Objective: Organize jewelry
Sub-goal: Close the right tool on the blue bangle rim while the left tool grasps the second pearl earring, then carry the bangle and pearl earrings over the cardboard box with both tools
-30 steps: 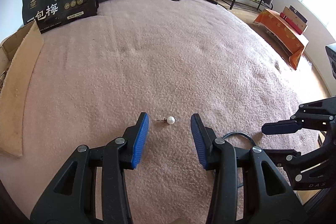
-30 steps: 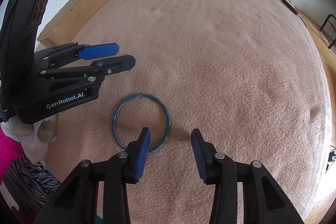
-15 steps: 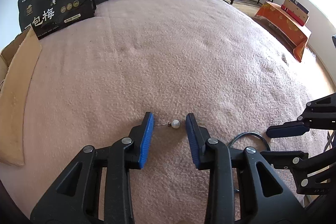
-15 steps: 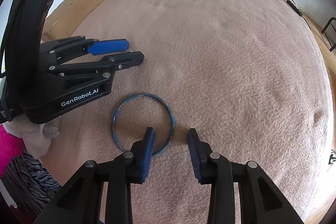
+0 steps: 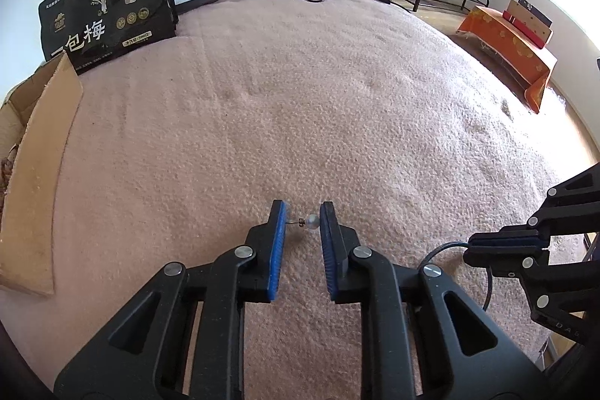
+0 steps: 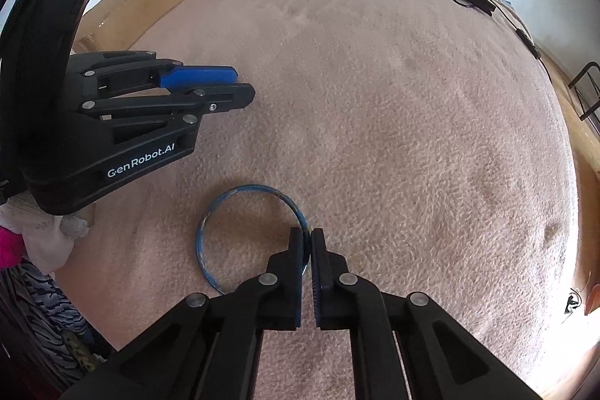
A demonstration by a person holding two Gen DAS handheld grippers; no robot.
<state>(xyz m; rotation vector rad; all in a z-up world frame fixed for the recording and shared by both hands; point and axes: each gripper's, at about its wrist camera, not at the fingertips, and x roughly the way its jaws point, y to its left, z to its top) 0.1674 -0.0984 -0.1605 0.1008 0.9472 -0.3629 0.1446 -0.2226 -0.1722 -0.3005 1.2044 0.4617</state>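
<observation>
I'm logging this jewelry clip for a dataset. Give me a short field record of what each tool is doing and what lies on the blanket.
surface: pink blanket
left tool: jaws just closing, pearl earring spanning the gap, post tip at left pad, pearl at right pad
right tool: shut on blue bangle, pinching its rim
bangle: lying flat on blanket
background: black pouch, cardboard box

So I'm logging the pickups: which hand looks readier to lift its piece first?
Probably the right gripper: its fingers have just closed on the blue bangle's rim. The left gripper, also closing, only spans the pearl earring end to end.
</observation>
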